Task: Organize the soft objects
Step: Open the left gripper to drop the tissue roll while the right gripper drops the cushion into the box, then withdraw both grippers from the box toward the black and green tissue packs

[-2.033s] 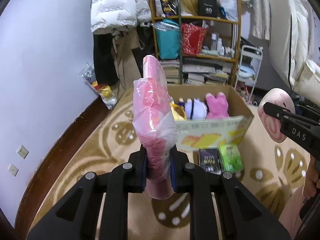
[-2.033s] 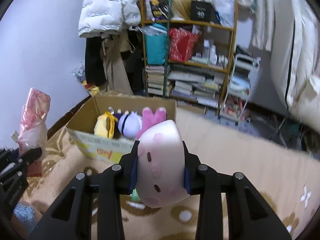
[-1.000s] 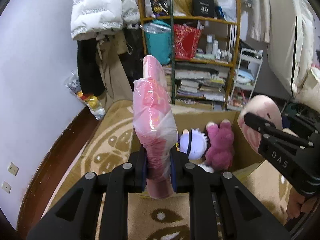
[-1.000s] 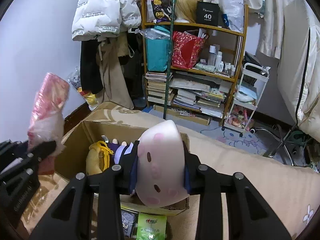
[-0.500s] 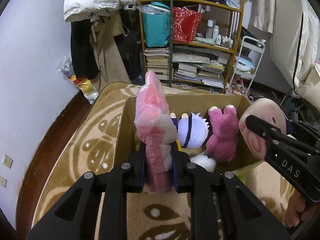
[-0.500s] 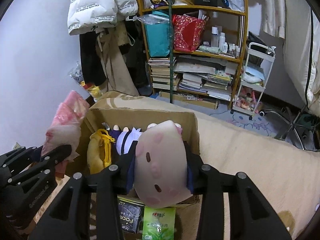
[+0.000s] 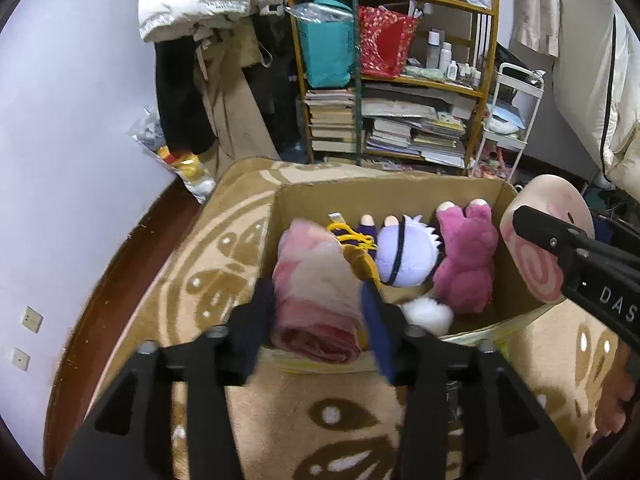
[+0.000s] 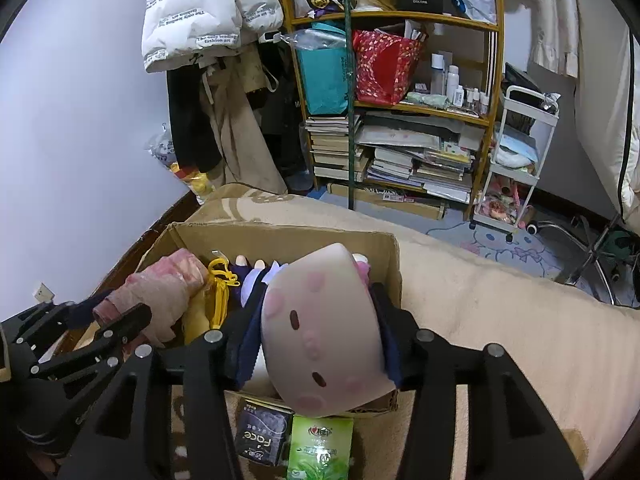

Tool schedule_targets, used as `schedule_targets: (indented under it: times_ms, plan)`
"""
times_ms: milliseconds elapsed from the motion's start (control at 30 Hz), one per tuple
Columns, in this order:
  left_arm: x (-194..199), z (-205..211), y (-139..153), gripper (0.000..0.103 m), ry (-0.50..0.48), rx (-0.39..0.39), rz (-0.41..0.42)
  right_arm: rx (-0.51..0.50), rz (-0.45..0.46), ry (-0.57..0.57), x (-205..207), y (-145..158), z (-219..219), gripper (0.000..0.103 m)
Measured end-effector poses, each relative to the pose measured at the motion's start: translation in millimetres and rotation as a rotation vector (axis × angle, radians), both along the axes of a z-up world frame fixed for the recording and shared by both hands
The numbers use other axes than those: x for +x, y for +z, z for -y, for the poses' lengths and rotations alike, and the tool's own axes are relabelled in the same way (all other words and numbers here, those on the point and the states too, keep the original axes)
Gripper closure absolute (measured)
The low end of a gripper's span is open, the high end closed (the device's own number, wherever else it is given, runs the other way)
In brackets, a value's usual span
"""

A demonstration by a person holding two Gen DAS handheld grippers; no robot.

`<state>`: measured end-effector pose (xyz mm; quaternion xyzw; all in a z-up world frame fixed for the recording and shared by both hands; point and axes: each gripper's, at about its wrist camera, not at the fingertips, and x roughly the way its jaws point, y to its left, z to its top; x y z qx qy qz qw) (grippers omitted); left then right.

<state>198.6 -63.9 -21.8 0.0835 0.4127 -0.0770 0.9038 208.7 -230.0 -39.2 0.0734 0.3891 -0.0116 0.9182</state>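
Both grippers hang over an open cardboard box [image 7: 400, 190] that stands on a beige patterned rug [image 7: 224, 248].

Left gripper [image 7: 318, 312]: its jaws have just been opening. The pink roll in a clear plastic bag [image 7: 316, 292] lies between the spread fingers, tipped forward over the near left corner of the box. A narrow gap shows at each pad, so the roll is no longer pinched.

Right gripper [image 8: 320, 336]: its jaws have also just been opening. The pale round plush with pink spots [image 8: 324, 332] sits between them above the near right edge of the box. The pads lie close along its sides; whether they press on it cannot be told.

Inside the box, from left to right: a yellow plush [image 7: 362, 264], a white-haired doll [image 7: 404, 254] and a magenta bear [image 7: 464, 264], with a white fluffy item [image 7: 426, 314] at the near wall.

On the rug, just beside the near wall of the box: a dark packet [image 8: 262, 436] and a green packet [image 8: 320, 446]. A cluttered wooden shelf [image 7: 396, 80] stands at the far side.
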Motion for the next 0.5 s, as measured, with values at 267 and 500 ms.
schedule_targets:
  times_ms: [267,500]
  plan:
    - [-10.7,-15.2,18.5,0.031,0.025,-0.003,0.037,0.024,0.029,0.006,-4.2,15.0,3.7,0.026]
    - [-29.3,-22.9,31.6,0.014,0.019,-0.006,0.065,0.048,0.055,-0.01,-22.2,33.9,9.7,0.007]
